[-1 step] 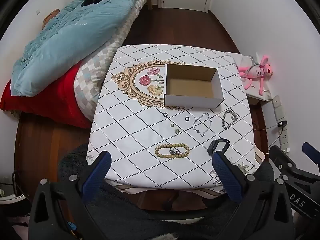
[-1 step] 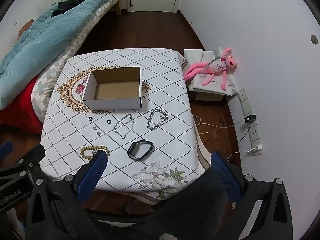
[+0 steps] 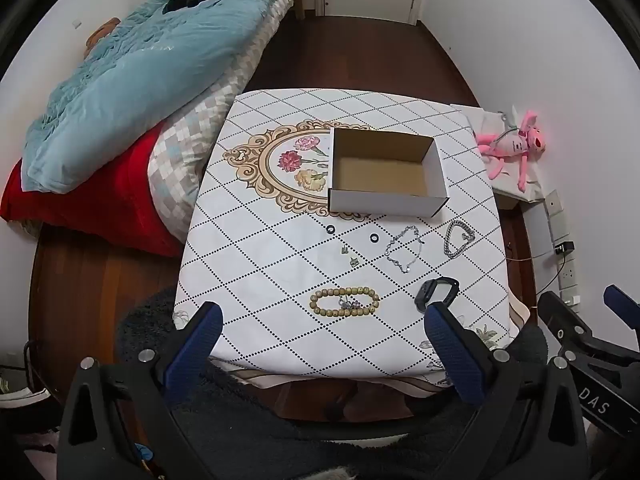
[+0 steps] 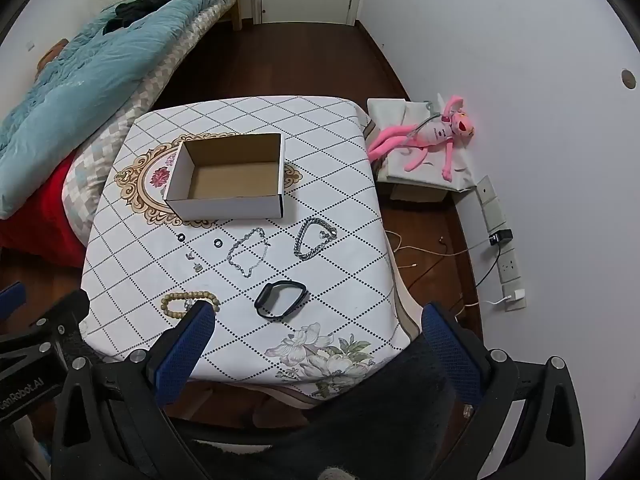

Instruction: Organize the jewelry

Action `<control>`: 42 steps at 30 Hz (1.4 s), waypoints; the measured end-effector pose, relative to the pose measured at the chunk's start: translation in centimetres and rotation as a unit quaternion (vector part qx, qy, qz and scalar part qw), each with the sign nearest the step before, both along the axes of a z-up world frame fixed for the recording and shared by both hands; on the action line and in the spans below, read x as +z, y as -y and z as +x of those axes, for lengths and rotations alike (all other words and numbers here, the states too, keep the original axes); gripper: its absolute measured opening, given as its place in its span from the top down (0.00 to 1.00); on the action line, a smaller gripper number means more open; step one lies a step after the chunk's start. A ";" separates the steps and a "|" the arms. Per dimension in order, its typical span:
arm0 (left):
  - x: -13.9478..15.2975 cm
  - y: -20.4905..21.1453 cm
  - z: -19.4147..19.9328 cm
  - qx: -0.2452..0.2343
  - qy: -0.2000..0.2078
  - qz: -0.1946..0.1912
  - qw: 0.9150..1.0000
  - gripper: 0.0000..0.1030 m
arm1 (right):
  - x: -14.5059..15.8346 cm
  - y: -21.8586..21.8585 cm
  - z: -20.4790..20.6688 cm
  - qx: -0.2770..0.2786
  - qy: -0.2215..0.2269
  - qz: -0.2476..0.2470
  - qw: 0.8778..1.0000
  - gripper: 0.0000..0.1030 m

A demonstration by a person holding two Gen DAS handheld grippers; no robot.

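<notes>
both wrist views high, table (image 3: 280, 264) shared

"DAS" on the right gripper (image 3: 592, 344), partial "enRobot.AI" on the left gripper (image 4: 24, 336)

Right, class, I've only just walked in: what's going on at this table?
A person holds a two-finger gripper in each hand above the near edge of a small table, about to sort jewelry. The left gripper and right gripper are both open and empty. The cardboard box has nothing in it. Still on the cloth: a bead bracelet, a black band, two silver chains and two small black rings.
</notes>
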State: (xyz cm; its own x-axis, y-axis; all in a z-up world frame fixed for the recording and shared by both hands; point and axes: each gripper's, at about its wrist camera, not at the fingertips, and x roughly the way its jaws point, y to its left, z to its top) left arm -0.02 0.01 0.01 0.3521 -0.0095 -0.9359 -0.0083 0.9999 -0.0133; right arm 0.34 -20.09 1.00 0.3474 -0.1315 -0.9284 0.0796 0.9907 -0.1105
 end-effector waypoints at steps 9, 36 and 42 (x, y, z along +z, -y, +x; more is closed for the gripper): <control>0.4 0.3 -0.1 -0.006 0.002 0.000 1.000 0.00 | 0.3 0.2 -0.2 -0.003 0.001 -0.004 1.000 0.00; 1.2 0.8 -0.1 -0.003 0.001 -0.004 1.000 0.00 | 1.6 0.7 -0.4 -0.006 0.007 0.001 1.000 0.00; 1.4 0.8 -0.3 -0.005 0.003 -0.005 1.000 0.00 | 1.8 0.7 -0.4 -0.006 0.007 0.001 1.000 0.00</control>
State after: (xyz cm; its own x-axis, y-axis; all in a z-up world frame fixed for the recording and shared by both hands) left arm -0.29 -0.79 1.37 0.3568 -0.0215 -0.9339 0.0019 0.9997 -0.0223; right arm -0.06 -20.75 2.79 0.3597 -0.1331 -0.9235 0.0927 0.9900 -0.1066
